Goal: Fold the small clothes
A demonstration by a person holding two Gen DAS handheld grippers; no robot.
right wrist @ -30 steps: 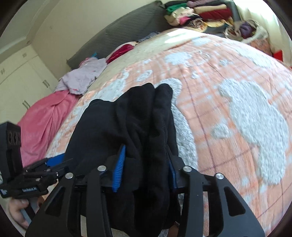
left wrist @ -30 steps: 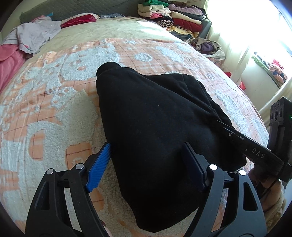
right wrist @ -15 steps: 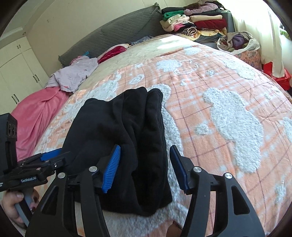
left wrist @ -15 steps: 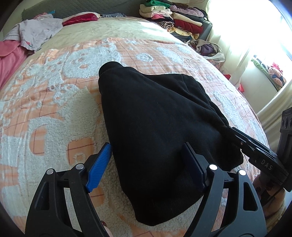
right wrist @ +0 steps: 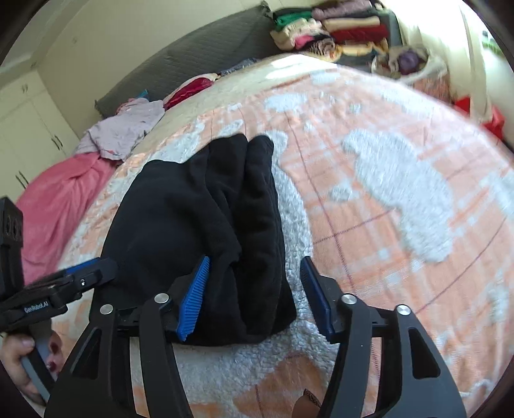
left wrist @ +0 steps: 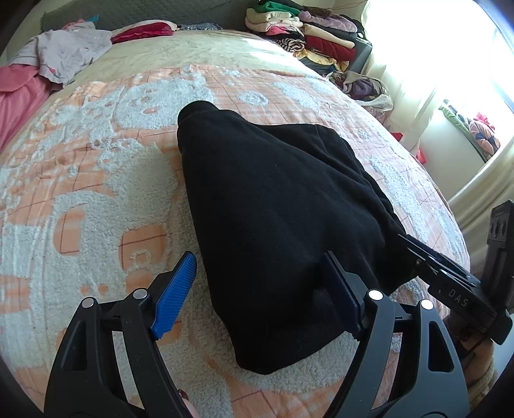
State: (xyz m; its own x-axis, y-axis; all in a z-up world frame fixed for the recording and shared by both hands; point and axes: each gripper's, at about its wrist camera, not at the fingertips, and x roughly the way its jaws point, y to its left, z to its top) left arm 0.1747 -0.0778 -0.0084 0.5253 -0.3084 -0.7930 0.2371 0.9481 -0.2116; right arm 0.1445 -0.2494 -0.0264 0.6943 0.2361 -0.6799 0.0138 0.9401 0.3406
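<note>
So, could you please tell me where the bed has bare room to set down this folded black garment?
The peach-and-white fleece blanket lies bare right of the folded black fleece garment, and again left of it. It is crowded at the head: a lilac garment, pink cloth and a red item.

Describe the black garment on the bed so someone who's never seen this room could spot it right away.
Start with the bed covered by the orange blanket with fluffy white patches. The black garment lies folded near the blanket's near edge, between the left gripper and the right gripper. It is the only black piece; the other clothes are pink and lilac by the headboard.
</note>
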